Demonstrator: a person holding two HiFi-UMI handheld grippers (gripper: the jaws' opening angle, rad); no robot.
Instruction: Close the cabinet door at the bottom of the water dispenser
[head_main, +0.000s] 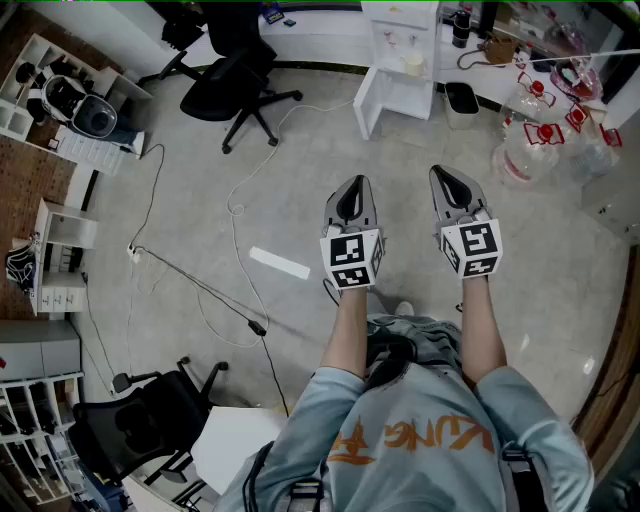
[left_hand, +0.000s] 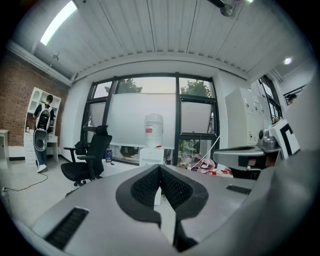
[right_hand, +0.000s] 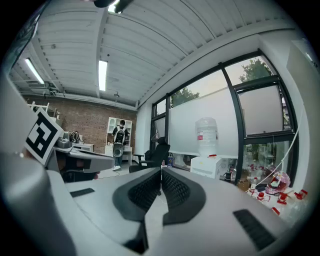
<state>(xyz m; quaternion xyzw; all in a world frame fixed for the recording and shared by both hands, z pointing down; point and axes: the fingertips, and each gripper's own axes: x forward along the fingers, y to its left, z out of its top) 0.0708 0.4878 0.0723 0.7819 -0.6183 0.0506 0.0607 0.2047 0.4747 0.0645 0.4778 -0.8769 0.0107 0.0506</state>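
Observation:
The white water dispenser (head_main: 402, 45) stands across the floor from me, at the top of the head view. Its bottom cabinet door (head_main: 366, 102) hangs open, swung out to the left. My left gripper (head_main: 352, 186) and right gripper (head_main: 447, 176) are held side by side at about waist height and point toward it, well short of it. Both are shut with nothing between the pads. In the left gripper view the dispenser (left_hand: 151, 156) with its bottle (left_hand: 154, 128) shows just above the closed jaws. The right gripper view has the dispenser (right_hand: 209, 166) to the right of the jaws.
A black office chair (head_main: 238, 82) stands left of the dispenser. Cables (head_main: 205, 292) and a flat white strip (head_main: 279, 263) lie on the floor to my left. Several empty water bottles (head_main: 522, 152) crowd the right side, and a black bin (head_main: 461, 98) sits beside the dispenser.

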